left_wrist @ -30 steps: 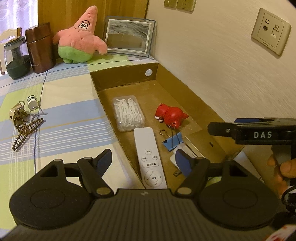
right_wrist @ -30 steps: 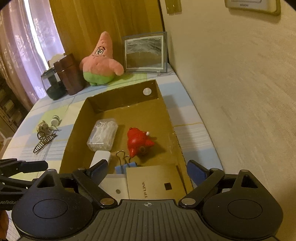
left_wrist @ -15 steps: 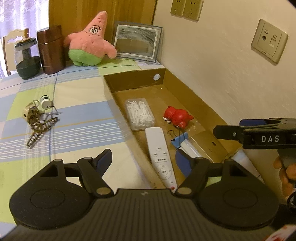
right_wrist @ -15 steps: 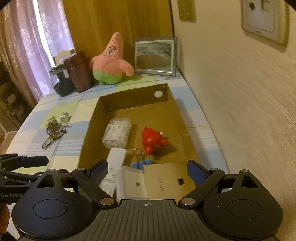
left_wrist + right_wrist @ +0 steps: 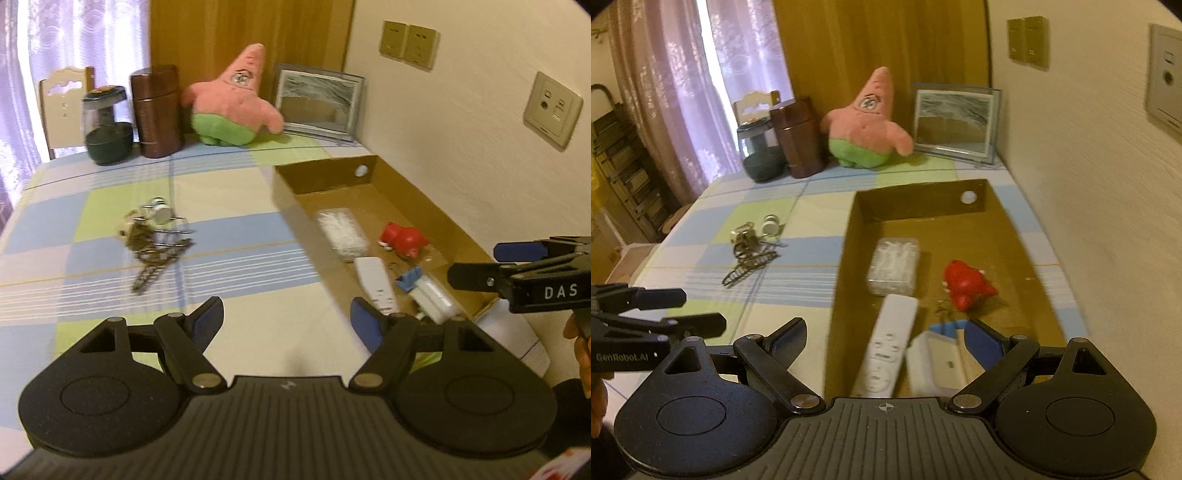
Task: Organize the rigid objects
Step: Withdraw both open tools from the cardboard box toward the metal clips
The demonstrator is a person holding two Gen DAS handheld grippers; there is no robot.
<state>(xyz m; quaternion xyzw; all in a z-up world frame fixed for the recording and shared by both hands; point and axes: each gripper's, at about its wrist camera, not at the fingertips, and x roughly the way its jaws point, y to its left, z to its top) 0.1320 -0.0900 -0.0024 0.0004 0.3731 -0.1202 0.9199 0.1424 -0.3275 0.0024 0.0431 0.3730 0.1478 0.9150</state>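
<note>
A: Left gripper (image 5: 286, 319) first: fingers spread wide, nothing between them, held above the checked tablecloth (image 5: 92, 288). Right gripper (image 5: 886, 338): fingers likewise spread, holding nothing, above the near end of the cardboard box (image 5: 1010, 221).

B: Noted. Large items?

A: Cardboard box lies along the wall side of the table. At the far edge: pink star plush (image 5: 866, 122), framed picture (image 5: 955, 123) to its right, brown canister (image 5: 798, 136) and dark glass jar (image 5: 759, 153) to its left. Wooden chair (image 5: 64, 107) behind the table.

B: Box contents?

A: White remote (image 5: 886, 350) near the box's left wall, its near end towards the right gripper. Clear plastic case (image 5: 894, 266) of white picks just beyond it. White adapter (image 5: 932, 360) beside the remote, with a blue binder clip (image 5: 945, 326) at its far edge. Tan carton partly hidden behind the right finger. Red toy figure (image 5: 966, 284) right of centre, apart from the rest.

B: Outside the box?

A: One cluster on the cloth, well left of the box: bronze hair claw (image 5: 155, 266), a small white bottle (image 5: 160, 212), tangled wire and small trinkets, too blurred to sort.
</note>
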